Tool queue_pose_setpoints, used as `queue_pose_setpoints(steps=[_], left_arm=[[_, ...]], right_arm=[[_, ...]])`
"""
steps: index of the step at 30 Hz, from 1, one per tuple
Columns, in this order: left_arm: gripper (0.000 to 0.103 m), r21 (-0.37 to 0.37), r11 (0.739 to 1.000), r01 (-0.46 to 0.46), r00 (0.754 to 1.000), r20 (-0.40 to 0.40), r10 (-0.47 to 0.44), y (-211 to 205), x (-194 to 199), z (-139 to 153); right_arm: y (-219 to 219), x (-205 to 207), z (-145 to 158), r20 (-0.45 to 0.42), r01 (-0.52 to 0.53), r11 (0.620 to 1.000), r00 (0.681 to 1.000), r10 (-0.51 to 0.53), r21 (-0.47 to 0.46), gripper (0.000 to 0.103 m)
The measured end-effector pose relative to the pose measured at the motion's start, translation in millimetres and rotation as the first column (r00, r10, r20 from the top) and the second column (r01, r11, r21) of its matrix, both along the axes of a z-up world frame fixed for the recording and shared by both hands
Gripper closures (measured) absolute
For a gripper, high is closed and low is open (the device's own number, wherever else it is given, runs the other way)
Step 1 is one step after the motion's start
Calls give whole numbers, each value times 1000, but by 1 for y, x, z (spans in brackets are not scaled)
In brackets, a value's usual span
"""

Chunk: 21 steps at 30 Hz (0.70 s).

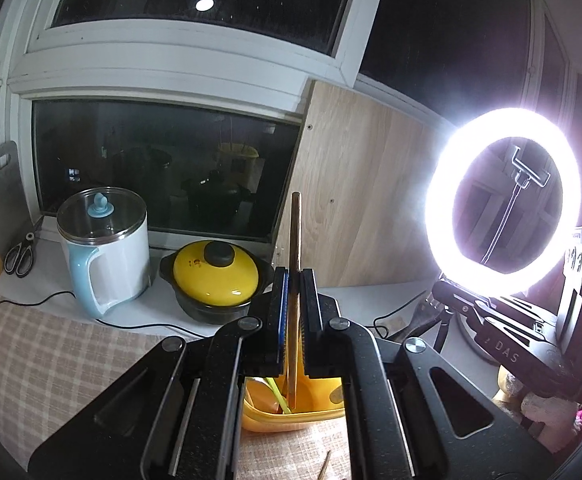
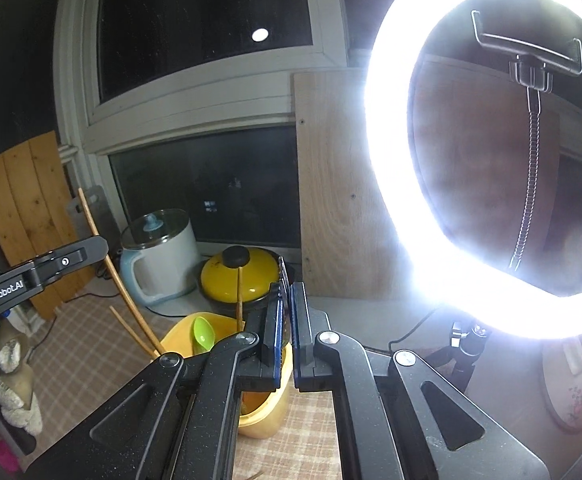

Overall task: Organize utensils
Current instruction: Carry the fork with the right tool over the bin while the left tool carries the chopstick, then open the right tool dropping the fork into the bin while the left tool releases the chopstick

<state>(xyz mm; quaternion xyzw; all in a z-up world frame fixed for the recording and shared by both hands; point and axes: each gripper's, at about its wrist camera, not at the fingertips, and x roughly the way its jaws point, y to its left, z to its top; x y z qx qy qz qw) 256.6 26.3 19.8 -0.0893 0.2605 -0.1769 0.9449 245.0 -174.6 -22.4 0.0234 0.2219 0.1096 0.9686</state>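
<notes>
Gripping a wooden chopstick [image 1: 295, 264], the left gripper [image 1: 294, 280] has its jaws closed on the shaft. The stick stands nearly upright between the pads, its lower end inside the yellow holder [image 1: 291, 408] directly below. In the right wrist view the same stick [image 2: 107, 256] leans from the left gripper [image 2: 67, 258] down into the holder [image 2: 263, 408].

The right gripper [image 2: 287, 292] has its jaws almost fully closed. A thin dark edge shows at the fingertips, but whether anything is held cannot be told. This gripper sits just above and in front of the holder.

The holder stands on the checked cloth covering the desk [image 1: 51, 360]. It contains a green spoon [image 2: 203, 336], a second loose stick [image 2: 131, 332] and a wooden handle [image 2: 239, 292] standing upright.

Behind the holder, by the window, stand a yellow-lidded pot [image 1: 215, 276] and a white kettle [image 1: 107, 252]. Scissors [image 1: 21, 256] lie left of the kettle. A lit ring light [image 1: 503, 204] stands at the right.
</notes>
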Motion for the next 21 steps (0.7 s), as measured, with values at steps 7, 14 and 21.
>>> queue_pose_setpoints(steps=[7,14,21], left_arm=[[100,23,1000,8,1000,-24,-8,-8,3,-13],[100,56,998,19,999,-47,-16,-13,2,-28],[100,67,998,18,998,-69,-13,-14,2,-39]], right_arm=[[5,13,-12,-32,-10,1000,999,10,-15,101],[6,23,-32,-95,-31,999,995,32,5,101],[3,30,-47,-147,-40,999,988,44,30,100]])
